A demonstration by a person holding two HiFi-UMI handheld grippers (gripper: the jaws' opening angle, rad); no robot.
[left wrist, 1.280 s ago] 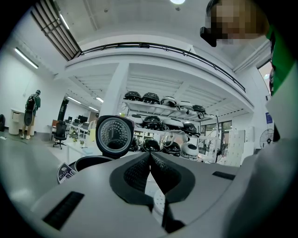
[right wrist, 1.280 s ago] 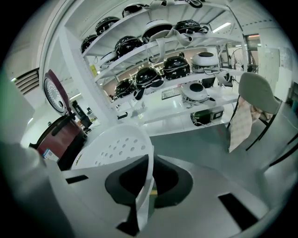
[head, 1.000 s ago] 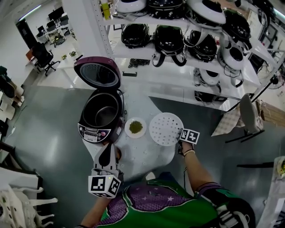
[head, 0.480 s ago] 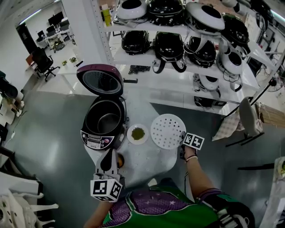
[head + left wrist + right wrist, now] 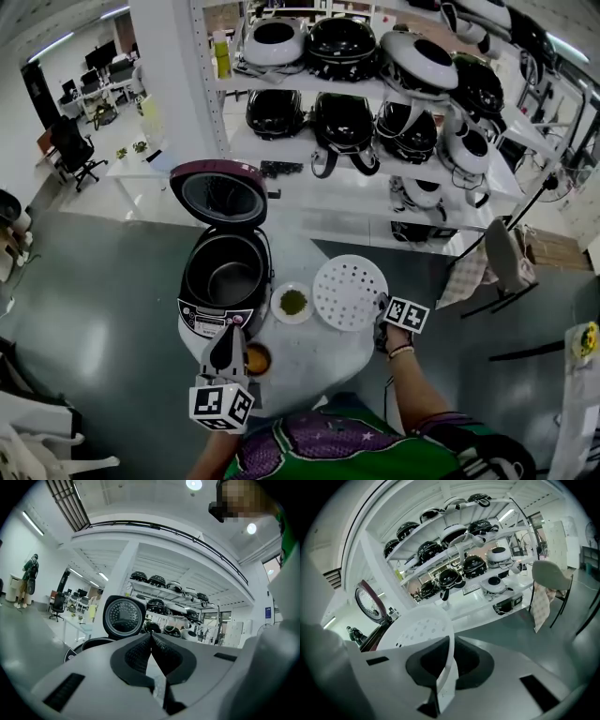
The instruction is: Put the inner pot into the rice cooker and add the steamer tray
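The purple rice cooker [image 5: 214,314] stands open on the small white table, its lid [image 5: 223,194] raised. The dark inner pot [image 5: 227,272] sits inside it. My right gripper [image 5: 382,315] is shut on the rim of the white perforated steamer tray [image 5: 349,292], held tilted to the right of the cooker. In the right gripper view the tray's edge [image 5: 423,629] runs between the pads of the right gripper [image 5: 449,645]. My left gripper [image 5: 228,342] is shut and empty just in front of the cooker. In the left gripper view the left gripper [image 5: 151,637] faces the lid [image 5: 123,617].
A small white dish with green contents [image 5: 292,302] lies between cooker and tray. An orange-brown cup [image 5: 258,359] stands beside the left gripper. White shelves [image 5: 375,155] with several rice cookers rise behind the table [image 5: 319,352]. A chair [image 5: 497,258] stands at the right.
The right gripper has raised the steamer tray off the table. The left gripper has drifted closer to the cooker's front. Both have stayed shut.
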